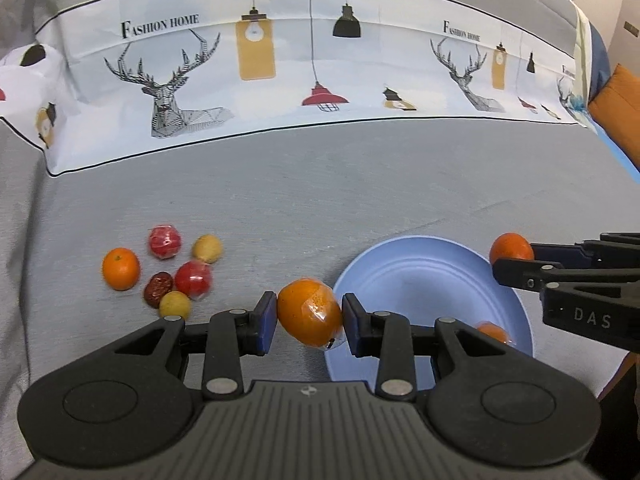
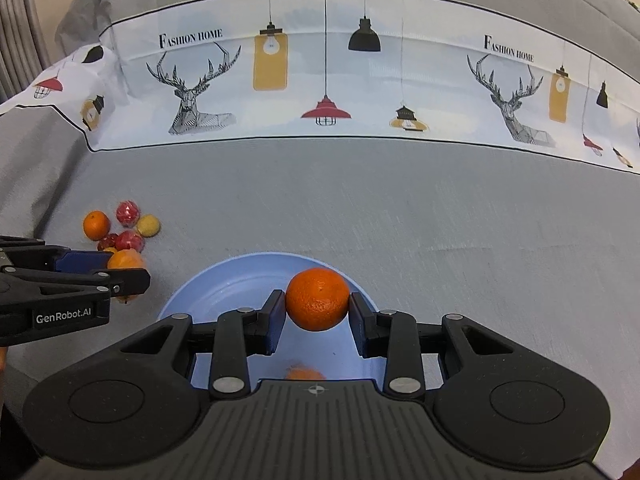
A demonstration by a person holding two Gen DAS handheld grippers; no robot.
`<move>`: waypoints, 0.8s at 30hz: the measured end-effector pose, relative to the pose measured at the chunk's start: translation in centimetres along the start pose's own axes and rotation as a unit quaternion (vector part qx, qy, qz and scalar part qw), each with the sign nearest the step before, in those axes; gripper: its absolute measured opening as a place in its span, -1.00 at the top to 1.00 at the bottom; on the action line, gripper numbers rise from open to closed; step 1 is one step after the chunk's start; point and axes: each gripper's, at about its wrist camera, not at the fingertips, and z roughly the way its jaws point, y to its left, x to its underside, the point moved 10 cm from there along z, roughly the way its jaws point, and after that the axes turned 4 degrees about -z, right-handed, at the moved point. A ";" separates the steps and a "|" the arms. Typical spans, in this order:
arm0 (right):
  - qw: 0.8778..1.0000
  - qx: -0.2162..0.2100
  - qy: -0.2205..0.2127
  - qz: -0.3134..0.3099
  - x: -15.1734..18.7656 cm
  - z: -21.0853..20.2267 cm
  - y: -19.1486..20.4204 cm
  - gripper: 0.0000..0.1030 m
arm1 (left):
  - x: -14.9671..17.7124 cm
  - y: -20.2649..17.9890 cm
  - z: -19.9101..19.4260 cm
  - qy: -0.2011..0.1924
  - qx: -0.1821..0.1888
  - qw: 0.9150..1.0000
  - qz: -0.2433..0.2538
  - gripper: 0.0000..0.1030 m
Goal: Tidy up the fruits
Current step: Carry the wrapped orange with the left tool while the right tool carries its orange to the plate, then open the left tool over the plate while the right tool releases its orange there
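Over the blue plate's [image 2: 188, 300] far rim, your right gripper [image 2: 317, 306] clamps an orange [image 2: 317, 299], left gripper [image 1: 310, 314] clamps a wrapped orange [image 1: 310, 312] beside its left rim; early release risks roll-off.

Tablecloth [image 1: 320, 208] was matt grey woven cloth, printed white band at 12 o'clock. Plate [image 1: 420, 276] looked smooth pale-blue plastic, slight sheen. Wrapped orange [image 1: 310, 312] wore glossy clear film; bare orange [image 2: 317, 298] showed dimpled matt peel. Left gripper [image 1: 310, 320] and right gripper [image 2: 317, 312] were matt black plastic, metal rivets.
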 end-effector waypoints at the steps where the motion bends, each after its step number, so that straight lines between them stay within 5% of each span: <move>1: 1.000 0.000 0.001 0.000 0.0 0.0 -0.1 0.30 | 0.0 -0.1 0.0 0.000 0.001 1.000 0.001 0.25; 24: 1.000 0.001 0.008 0.000 0.3 0.1 -0.3 0.30 | 0.4 -0.8 0.3 0.006 0.016 1.000 0.010 0.25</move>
